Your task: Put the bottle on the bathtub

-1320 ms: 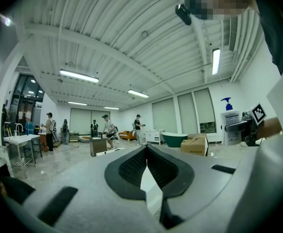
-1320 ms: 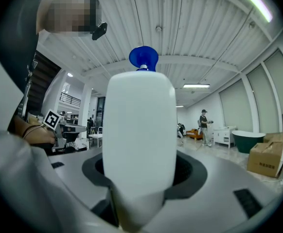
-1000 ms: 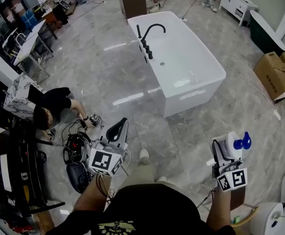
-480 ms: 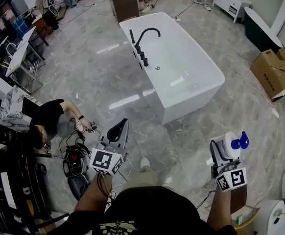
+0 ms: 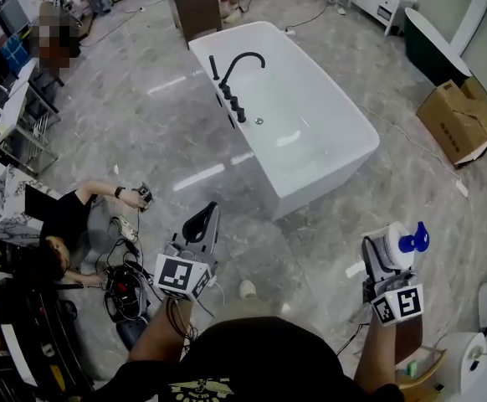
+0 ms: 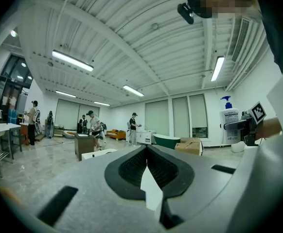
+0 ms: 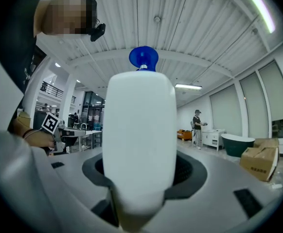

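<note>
The right gripper (image 5: 387, 256) is clamped on a white plastic bottle with a blue pump top (image 5: 402, 245). Its jaws press the bottle's sides, and the bottle stands upright between them. Both are held in the air well short of the white freestanding bathtub (image 5: 319, 182), off its near right corner. The left gripper (image 5: 200, 224) has its jaws closed together on nothing and sits off the bathtub's near left corner, also well apart from it. A black curved tap (image 5: 242, 61) stands on the bathtub's left rim. A brown cardboard box (image 5: 457, 120) lies to the bathtub's right. A person in a black top (image 5: 59, 224) is low on the glossy grey floor (image 5: 160, 132) to the bathtub's left, beside what looks like a tangle of black cables (image 5: 122, 279).
</note>
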`<state>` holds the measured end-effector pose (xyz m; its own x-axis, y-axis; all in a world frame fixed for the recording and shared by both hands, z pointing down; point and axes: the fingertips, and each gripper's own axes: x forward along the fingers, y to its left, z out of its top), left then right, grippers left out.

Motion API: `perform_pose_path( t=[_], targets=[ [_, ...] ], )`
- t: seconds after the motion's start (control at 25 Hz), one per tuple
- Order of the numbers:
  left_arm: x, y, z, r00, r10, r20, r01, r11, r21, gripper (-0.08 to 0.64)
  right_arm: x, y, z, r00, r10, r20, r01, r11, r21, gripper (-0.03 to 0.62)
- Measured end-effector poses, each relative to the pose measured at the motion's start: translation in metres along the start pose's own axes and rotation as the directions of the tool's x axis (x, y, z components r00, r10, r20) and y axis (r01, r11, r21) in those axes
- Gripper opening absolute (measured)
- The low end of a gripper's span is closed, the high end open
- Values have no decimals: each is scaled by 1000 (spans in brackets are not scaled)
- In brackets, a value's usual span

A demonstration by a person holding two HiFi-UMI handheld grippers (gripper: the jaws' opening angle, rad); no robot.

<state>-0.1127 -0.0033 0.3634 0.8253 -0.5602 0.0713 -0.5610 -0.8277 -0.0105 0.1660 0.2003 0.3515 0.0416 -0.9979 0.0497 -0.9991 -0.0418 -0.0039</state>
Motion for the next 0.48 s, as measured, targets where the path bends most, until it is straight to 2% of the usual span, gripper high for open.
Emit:
perform_pose_path(
  t=[0.16,0.32,0.48],
  targets=[
    [13,18,1,999,-37,15,37,999,3,9,20,13,7,1000,-16,12,16,1000,-9,258],
    [23,25,1,998,-64,26,64,998,-8,9,33,26,6,1000,-13,-14,13,1000,-27,258],
    [31,31,-2,997,-77,26,77,997,-10,9,44,23,12,1000,-23,-10,23,999,-37,258]
  ],
)
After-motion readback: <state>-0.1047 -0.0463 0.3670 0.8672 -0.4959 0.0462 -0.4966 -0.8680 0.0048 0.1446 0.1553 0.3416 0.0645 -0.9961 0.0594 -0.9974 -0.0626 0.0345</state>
